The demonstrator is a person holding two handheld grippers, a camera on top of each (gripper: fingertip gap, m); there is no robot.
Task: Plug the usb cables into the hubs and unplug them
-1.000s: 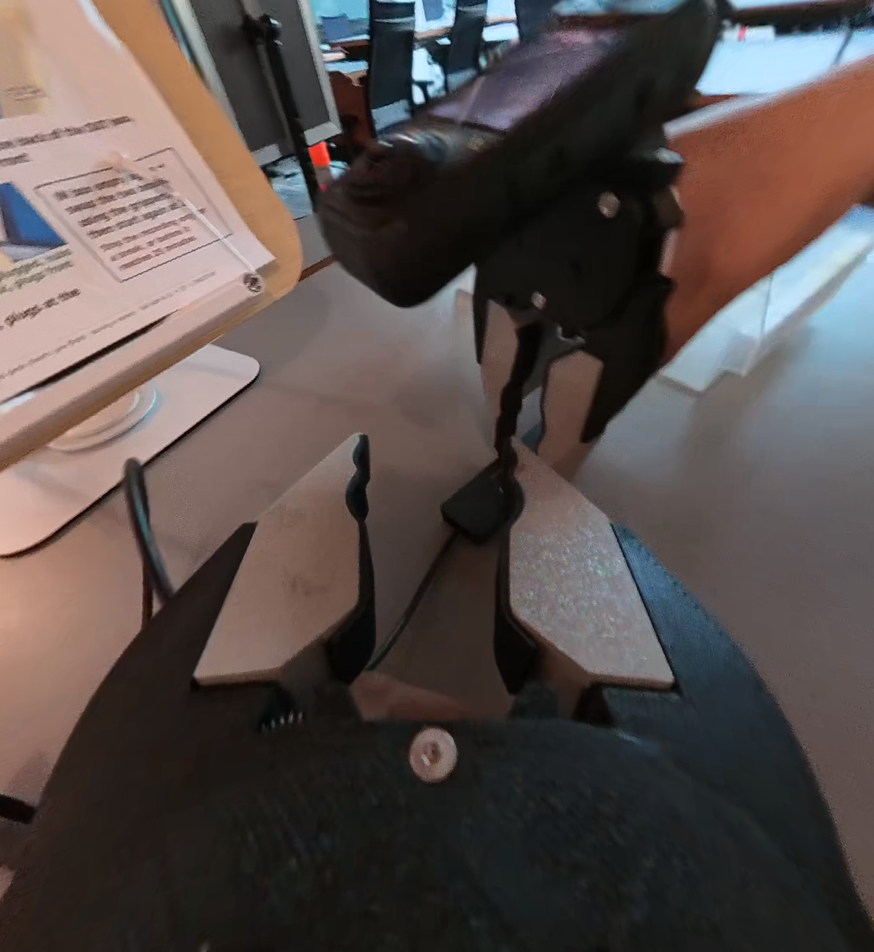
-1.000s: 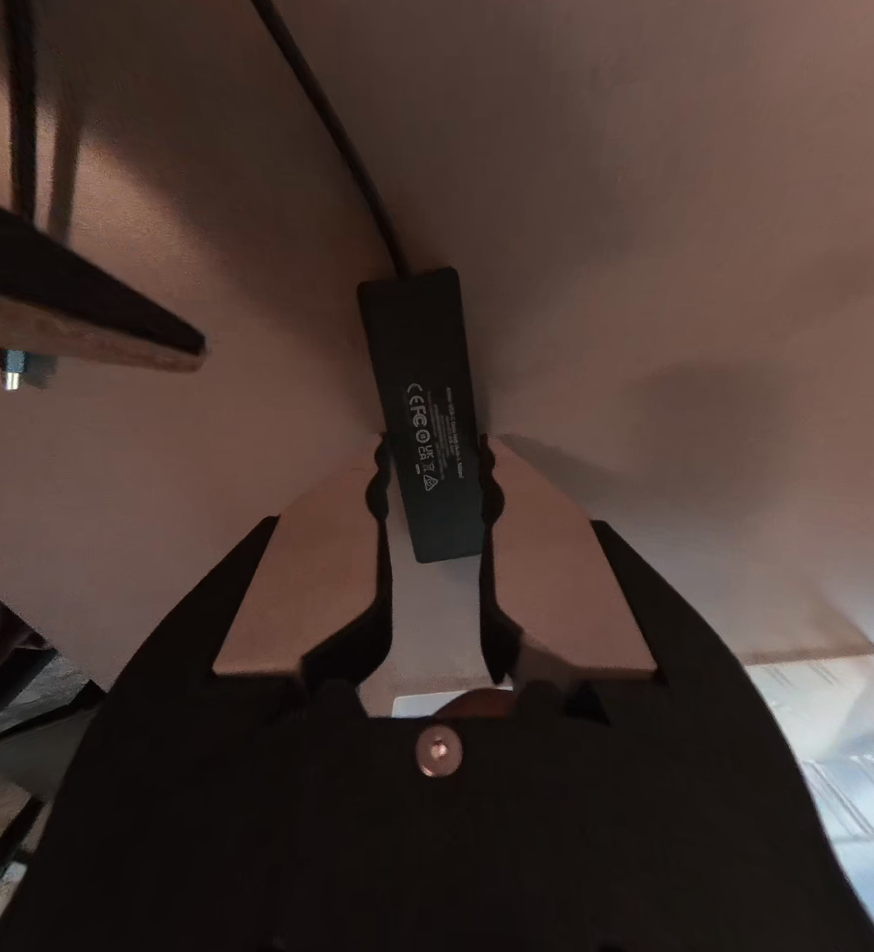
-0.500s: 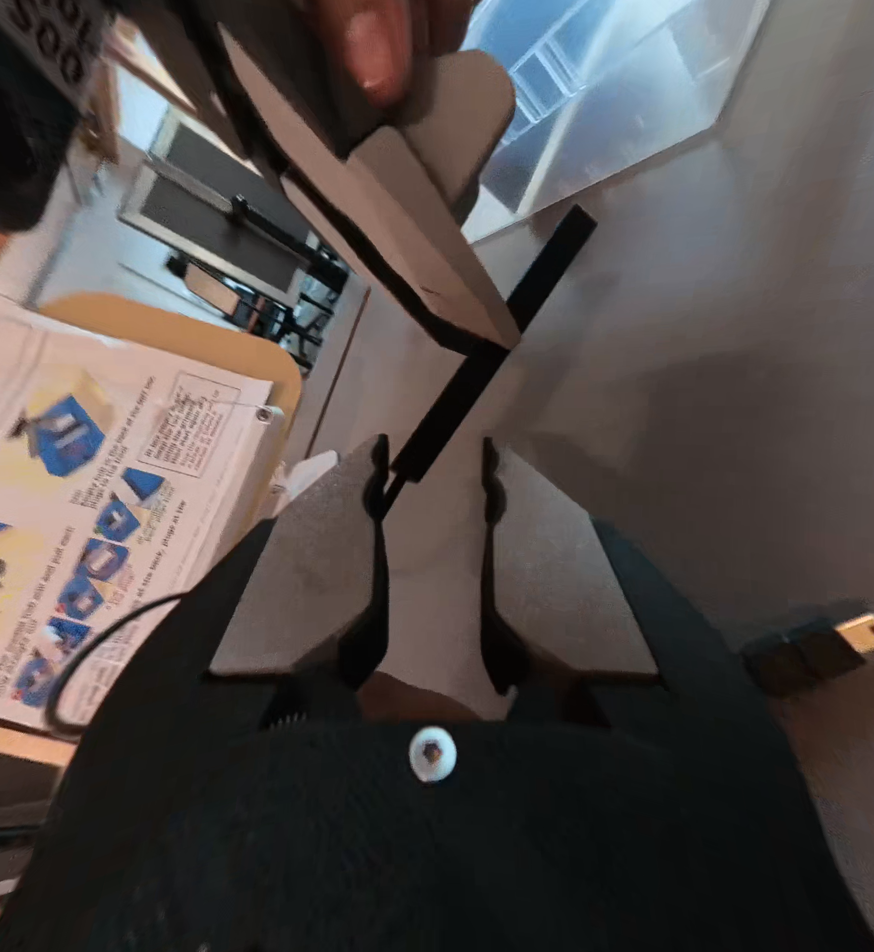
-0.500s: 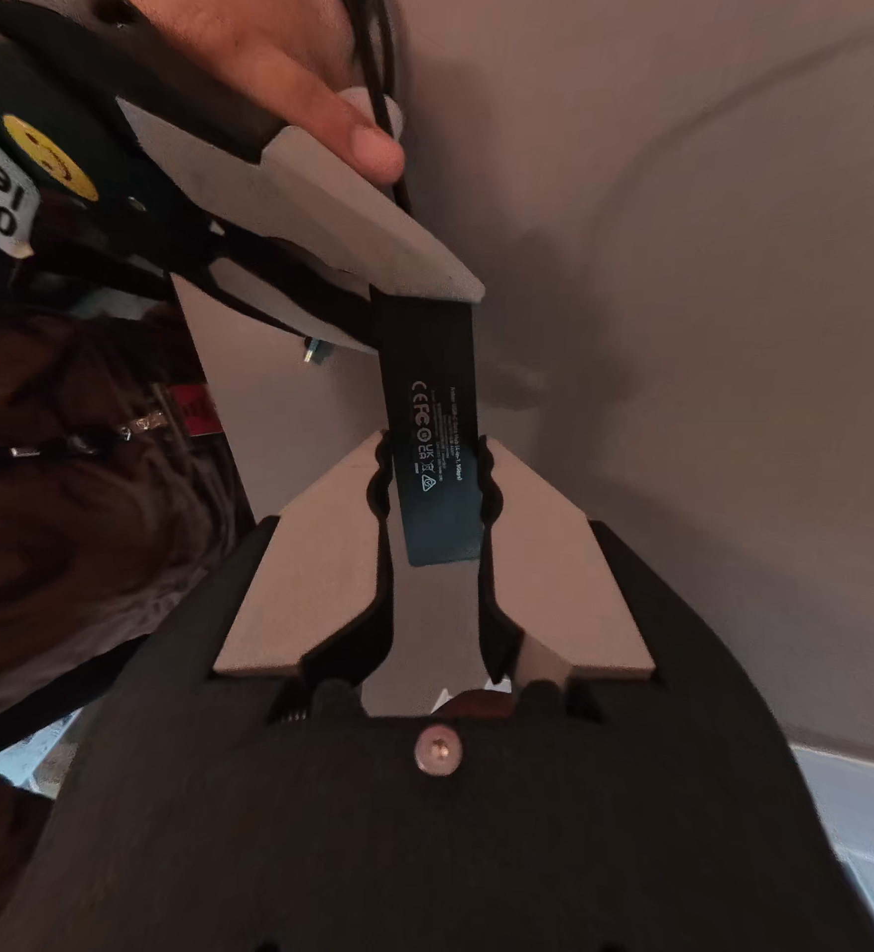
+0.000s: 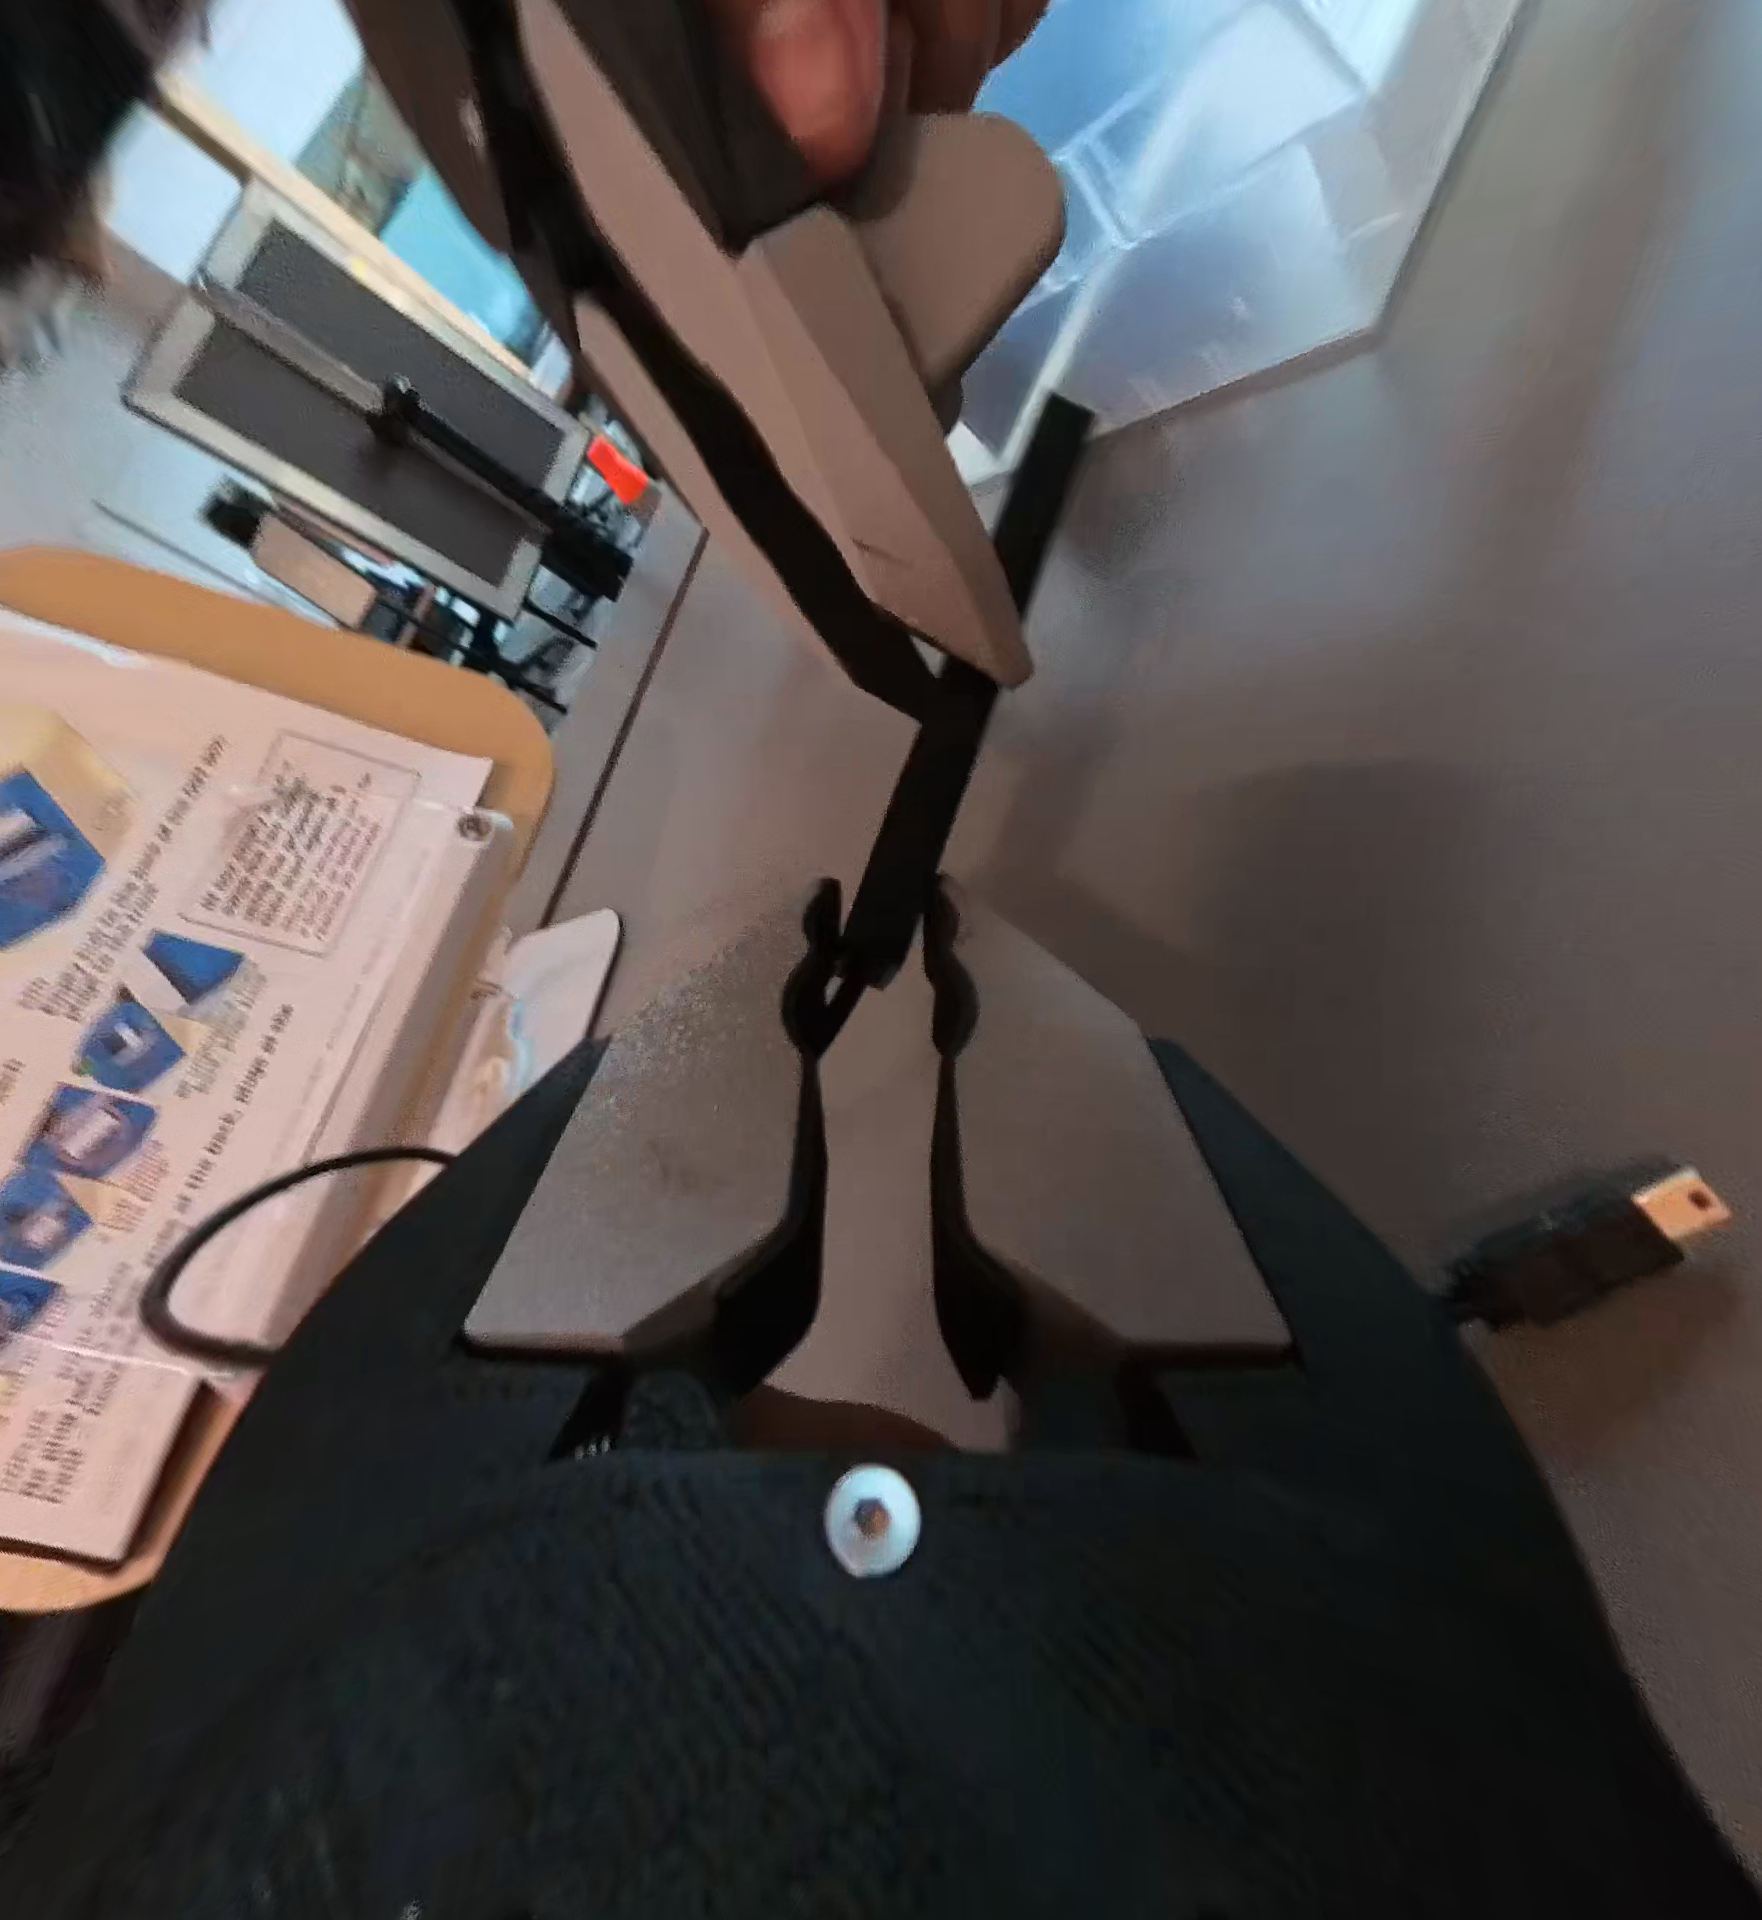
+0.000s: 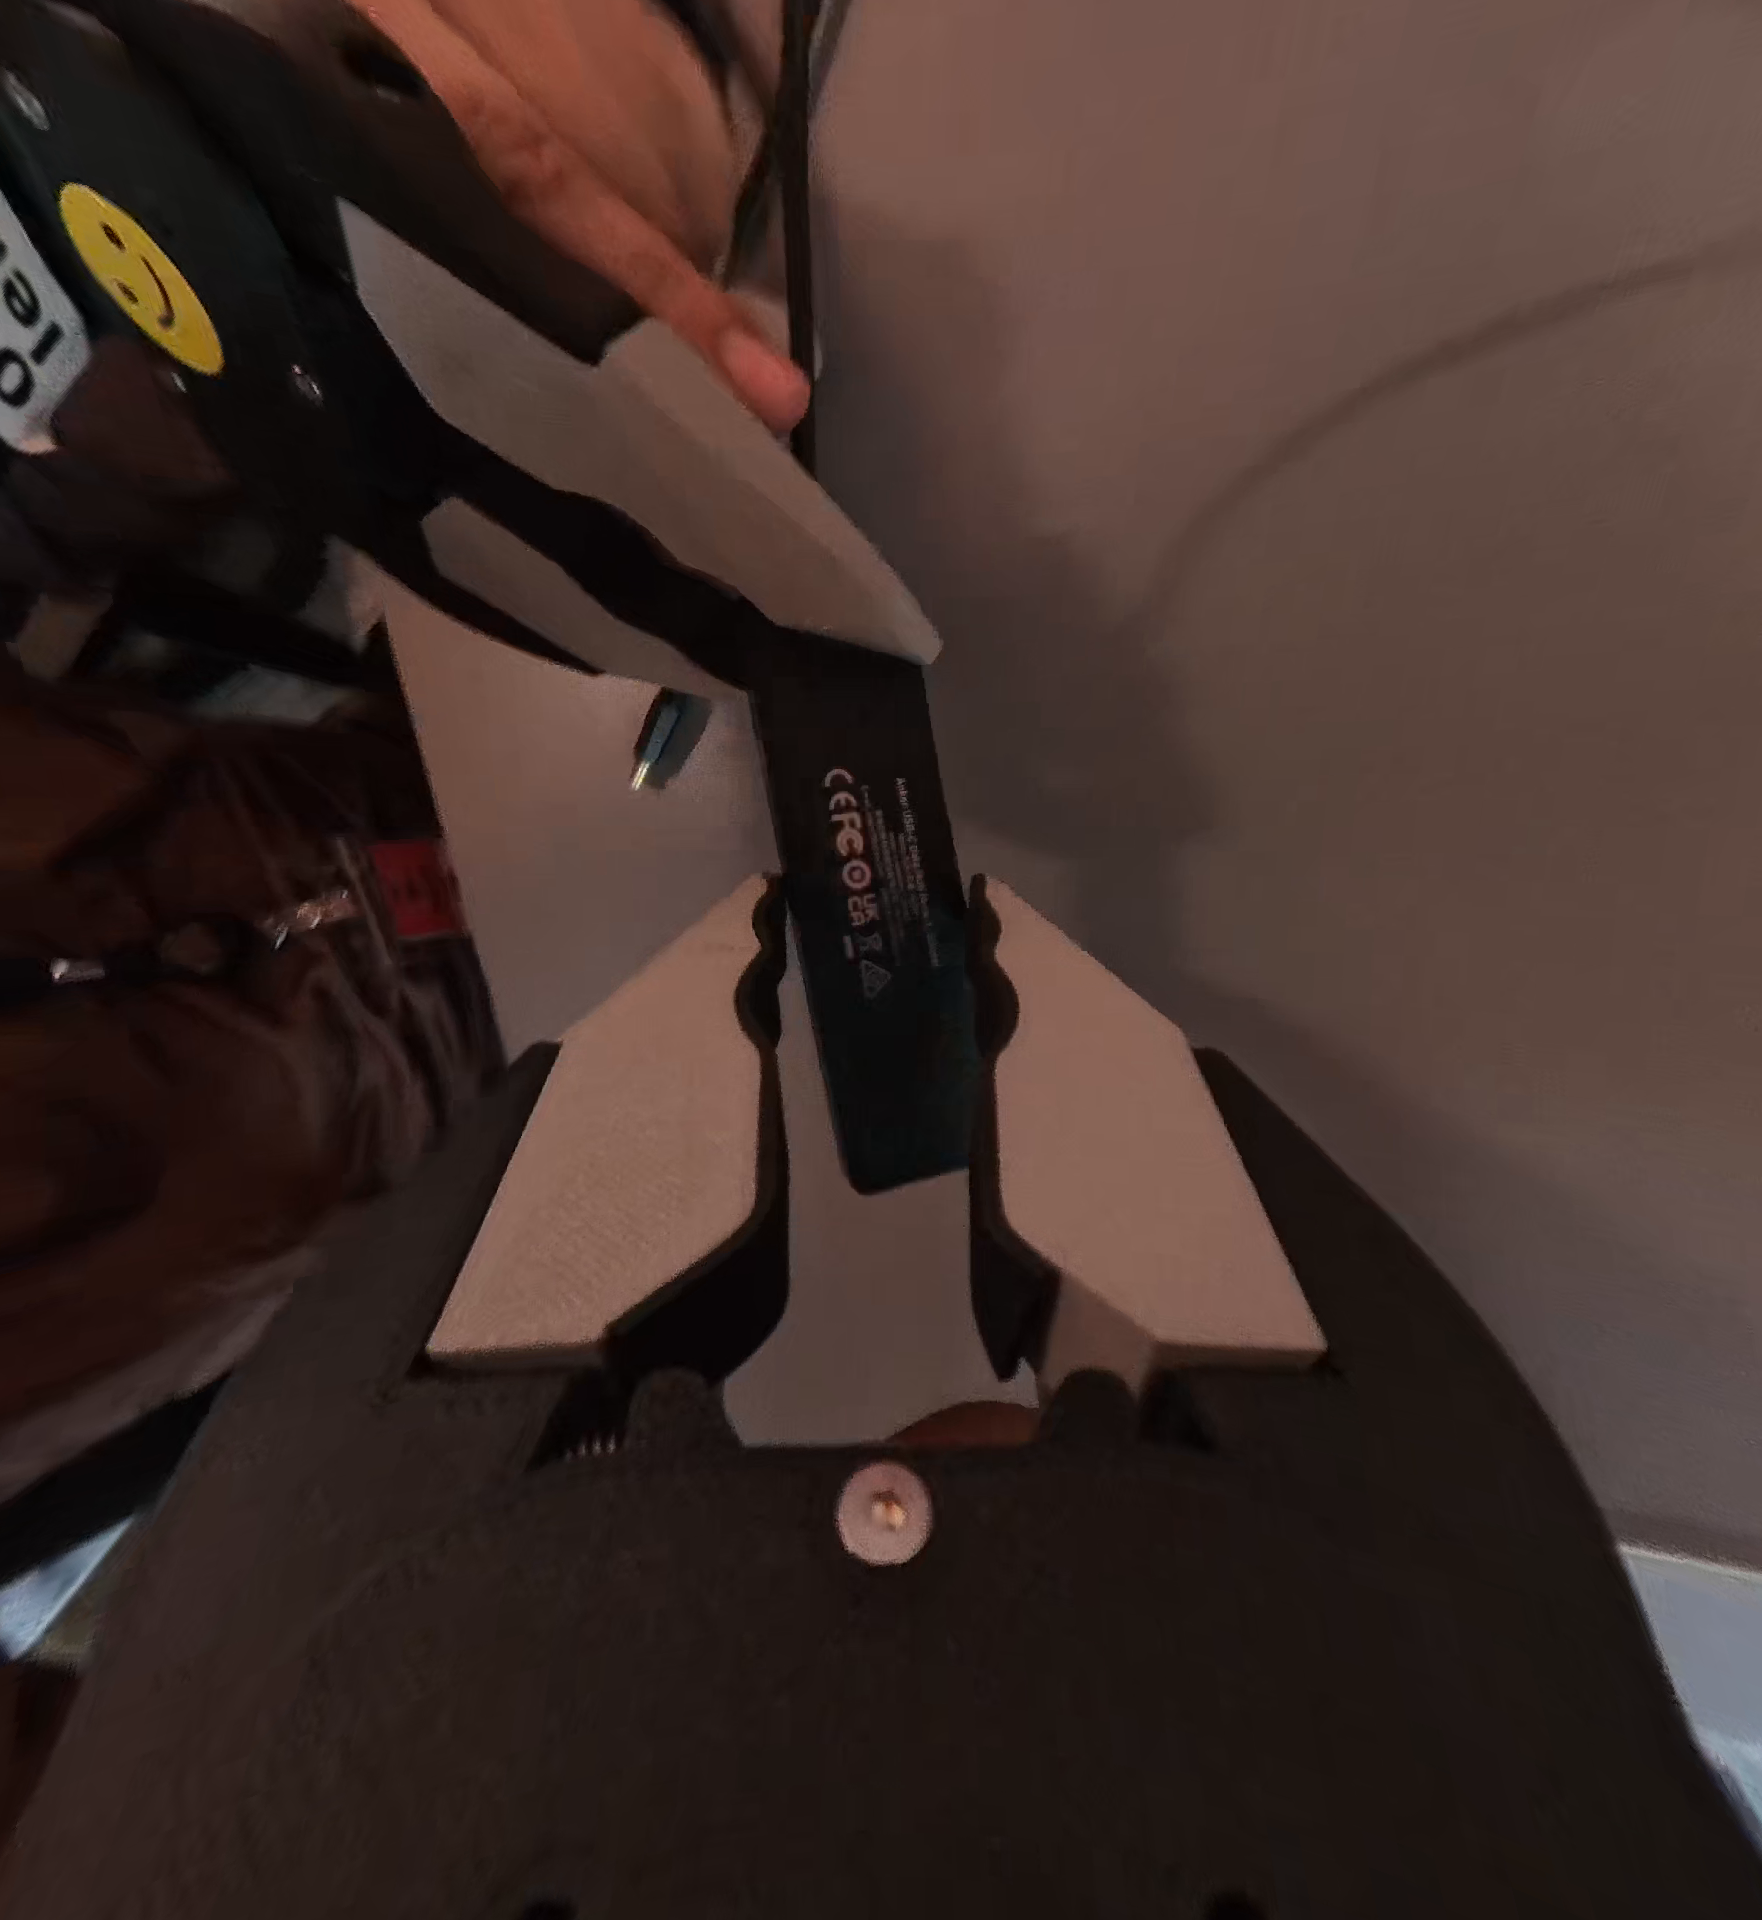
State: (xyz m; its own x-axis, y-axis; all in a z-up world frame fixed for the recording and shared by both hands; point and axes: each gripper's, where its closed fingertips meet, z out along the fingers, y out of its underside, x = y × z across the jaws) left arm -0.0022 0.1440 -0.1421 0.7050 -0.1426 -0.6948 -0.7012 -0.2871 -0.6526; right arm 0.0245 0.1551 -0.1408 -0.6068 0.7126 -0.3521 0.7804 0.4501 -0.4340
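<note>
A flat black USB hub (image 6: 856, 800) is held in the air between both grippers. My right gripper (image 6: 877, 935) is shut on its near end, pads pressed on both long edges. My left gripper (image 5: 882, 925) has its jaws closed down on the hub's other end (image 5: 924, 790), seen edge-on. Each gripper shows in the other's view: the right one (image 5: 960, 665) from above, the left one (image 6: 856, 655) at upper left. The hub's cable (image 6: 804, 260) runs upward, and its small plug (image 6: 664, 740) dangles free. A black USB-A plug (image 5: 1573, 1252) lies on the grey table (image 5: 1479, 727).
A printed instruction sheet on a wooden board (image 5: 181, 987) stands at the left, with a thin cable loop (image 5: 233, 1247) in front of it. A clear plastic box (image 5: 1220, 208) sits at the far right. A person's torso in brown (image 6: 129, 1091) is close on the left. Both grippers' tips are close together, under 4 cm apart. From either gripper's tips it is about 11 cm to the black USB-A plug (image 5: 1573, 1252).
My right gripper lifted the hub off the table and turned it. My left gripper swung round to the hub's free end, and its jaws narrowed around it.
</note>
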